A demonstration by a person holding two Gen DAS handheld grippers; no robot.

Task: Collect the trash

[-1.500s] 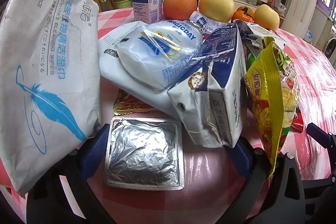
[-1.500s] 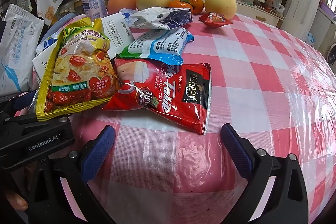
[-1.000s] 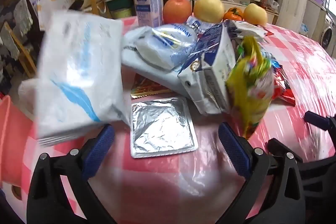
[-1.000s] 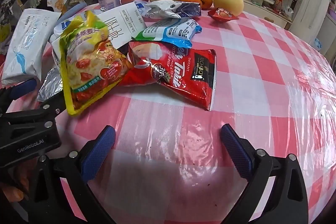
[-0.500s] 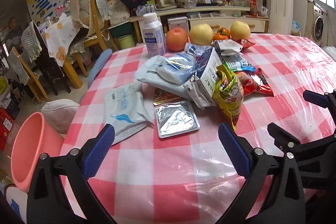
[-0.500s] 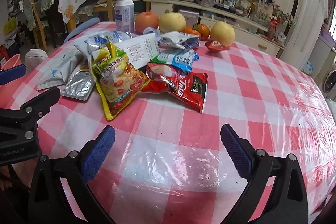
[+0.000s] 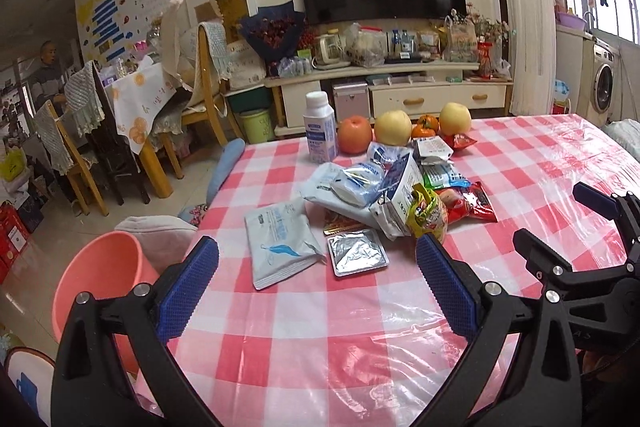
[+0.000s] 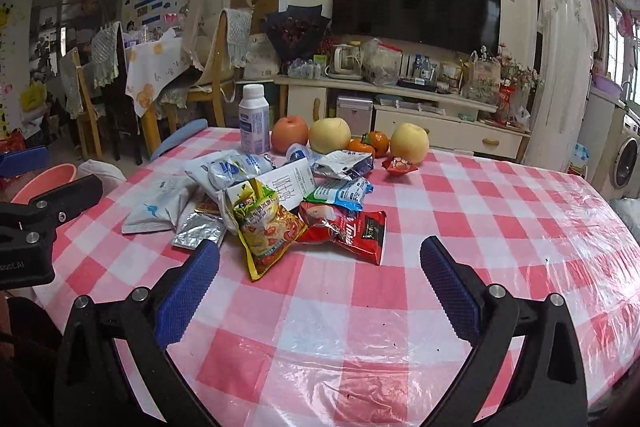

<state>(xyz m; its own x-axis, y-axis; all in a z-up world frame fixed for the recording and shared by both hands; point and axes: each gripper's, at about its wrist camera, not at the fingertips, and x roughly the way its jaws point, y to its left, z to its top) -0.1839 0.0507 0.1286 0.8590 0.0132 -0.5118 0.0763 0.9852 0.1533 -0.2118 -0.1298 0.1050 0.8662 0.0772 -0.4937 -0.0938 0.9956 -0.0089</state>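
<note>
A heap of wrappers lies mid-table on the red-checked cloth (image 7: 328, 339): a white wipes pack (image 7: 280, 241), a silver foil packet (image 7: 358, 253), a torn blue-and-white carton (image 7: 398, 197), a yellow snack bag (image 8: 266, 227) and a red tea sachet (image 8: 352, 227). My left gripper (image 7: 316, 291) hangs open and empty over the near table edge, short of the wipes pack. To its right my right gripper (image 8: 320, 291) is open too, nothing between its fingers, a little short of the yellow bag. A salmon-pink bin (image 7: 100, 283) stands on the floor left of the table.
Behind the heap stand a white bottle (image 7: 319, 133), an orange-red apple (image 7: 355, 135), two yellow pears (image 7: 393, 127) and tangerines (image 7: 425, 126). Chairs (image 7: 80, 155) and a second table crowd the left. A TV cabinet (image 7: 384, 95) runs along the far wall.
Both grippers have pulled back and up from the heap, so the whole table and room now show. The wipes pack that was raised at the left now lies flat on the cloth.
</note>
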